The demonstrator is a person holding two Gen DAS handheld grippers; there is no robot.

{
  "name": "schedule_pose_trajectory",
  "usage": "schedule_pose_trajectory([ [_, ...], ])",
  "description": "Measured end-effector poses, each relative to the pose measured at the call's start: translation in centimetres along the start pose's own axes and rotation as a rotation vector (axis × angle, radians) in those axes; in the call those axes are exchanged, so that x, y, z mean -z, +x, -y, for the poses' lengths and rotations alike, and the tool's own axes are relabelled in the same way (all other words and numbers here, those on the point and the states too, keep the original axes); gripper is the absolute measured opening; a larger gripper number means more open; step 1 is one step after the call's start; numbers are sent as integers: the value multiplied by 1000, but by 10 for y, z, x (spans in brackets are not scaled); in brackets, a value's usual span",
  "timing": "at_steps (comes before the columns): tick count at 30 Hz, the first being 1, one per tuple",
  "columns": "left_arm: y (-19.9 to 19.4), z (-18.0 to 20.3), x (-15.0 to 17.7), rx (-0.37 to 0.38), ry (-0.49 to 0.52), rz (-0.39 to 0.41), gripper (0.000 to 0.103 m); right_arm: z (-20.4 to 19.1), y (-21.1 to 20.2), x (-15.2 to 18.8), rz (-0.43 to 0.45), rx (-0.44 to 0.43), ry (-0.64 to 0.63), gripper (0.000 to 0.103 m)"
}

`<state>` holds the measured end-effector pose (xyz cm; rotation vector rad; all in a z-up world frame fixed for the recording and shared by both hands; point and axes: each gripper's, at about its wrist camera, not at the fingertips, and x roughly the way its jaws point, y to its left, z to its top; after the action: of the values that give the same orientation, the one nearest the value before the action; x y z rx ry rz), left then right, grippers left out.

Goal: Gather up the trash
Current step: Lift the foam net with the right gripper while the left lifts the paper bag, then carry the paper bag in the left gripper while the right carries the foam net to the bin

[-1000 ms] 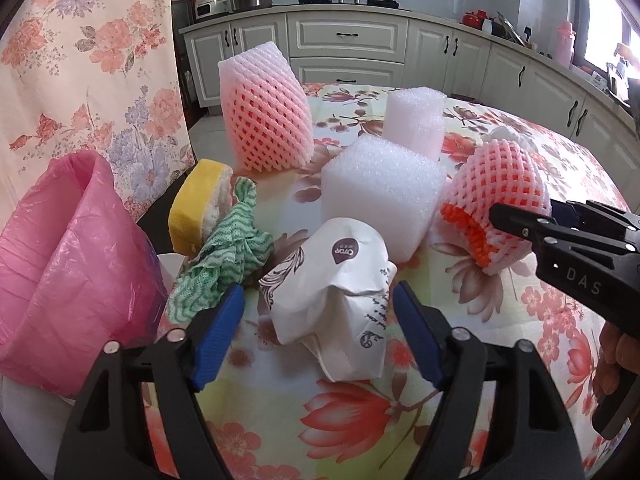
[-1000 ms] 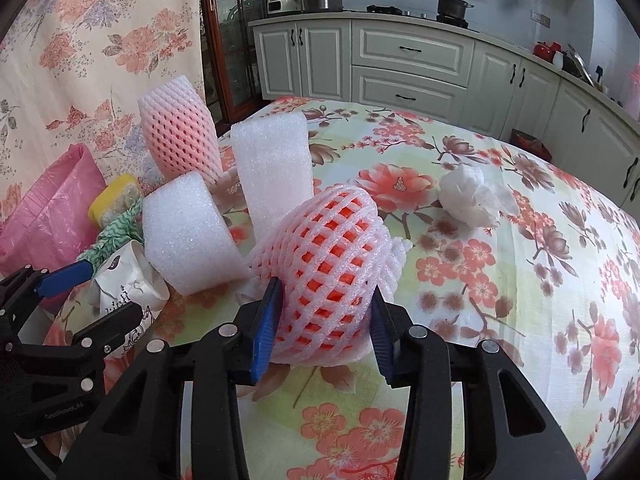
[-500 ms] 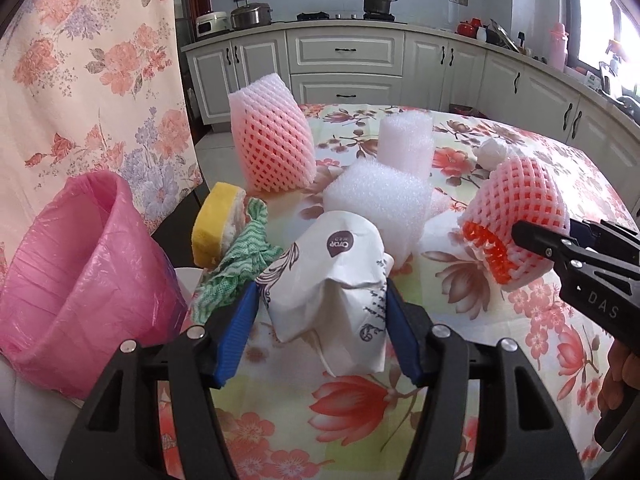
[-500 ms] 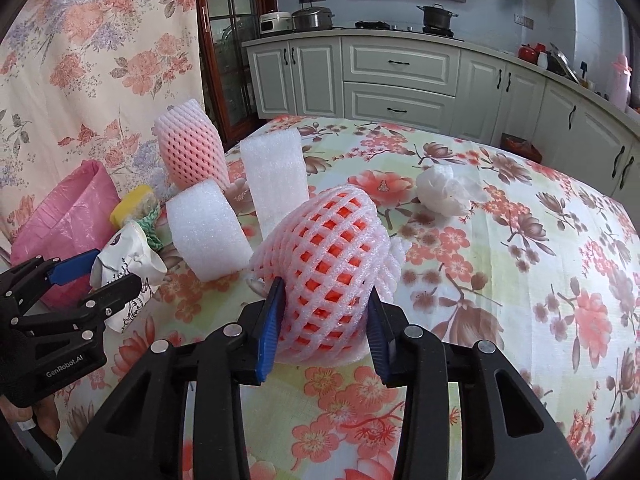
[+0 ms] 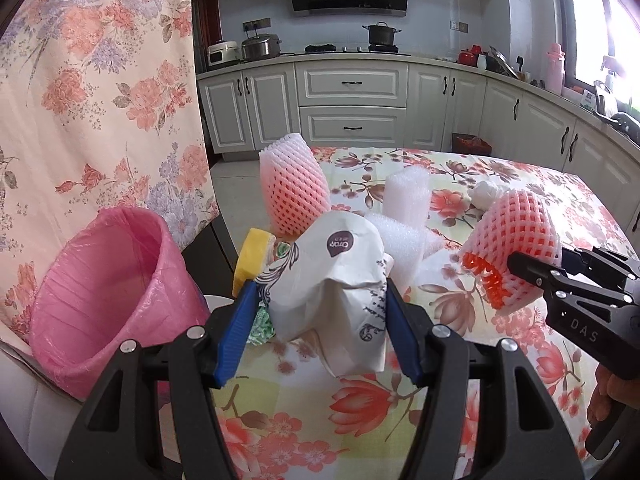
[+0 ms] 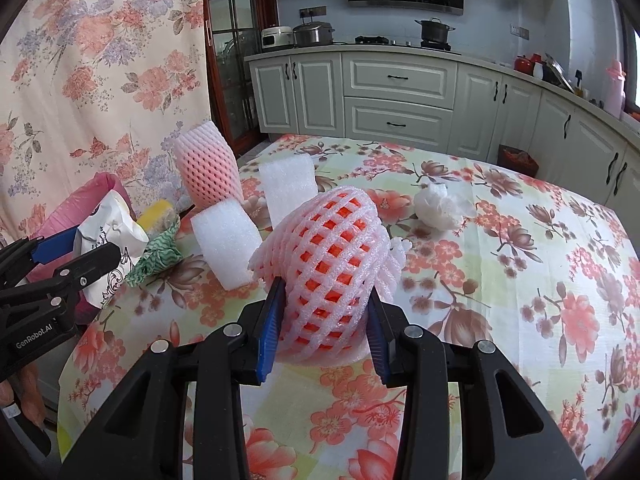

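- Your left gripper (image 5: 318, 320) is clenched on the crumpled white paper bag with the dark printed logo (image 5: 340, 276); the blue pads press it from both sides, and it seems lifted off the flowered tablecloth (image 5: 400, 420).
- Your right gripper (image 6: 326, 316) is grasping the orange-and-white foam fruit net (image 6: 332, 264), which also looks raised above the table.
- I judge the step in hand is the carrying: both pieces are picked, not yet dropped.
- The bin with the pink plastic liner (image 5: 104, 292) stands beside the table edge, at the left of the paper bag, with its mouth open.
- Next, you should bring the left gripper over that mouth before you release; the right one must travel further.
- On the table remain the tall pink foam net (image 5: 294, 192), two white foam blocks (image 6: 224, 244), a yellow sponge (image 6: 160, 216), a green cloth (image 6: 158, 256) and a white crumpled tissue (image 6: 438, 208).
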<state>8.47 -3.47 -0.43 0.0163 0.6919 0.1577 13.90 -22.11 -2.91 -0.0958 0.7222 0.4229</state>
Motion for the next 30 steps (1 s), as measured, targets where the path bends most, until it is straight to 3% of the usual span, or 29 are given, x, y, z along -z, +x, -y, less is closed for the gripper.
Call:
schedule_pose_trajectory([
  [30, -45, -44, -13, -84, -41, 102, 60, -19, -42, -24, 102, -13, -11, 38],
])
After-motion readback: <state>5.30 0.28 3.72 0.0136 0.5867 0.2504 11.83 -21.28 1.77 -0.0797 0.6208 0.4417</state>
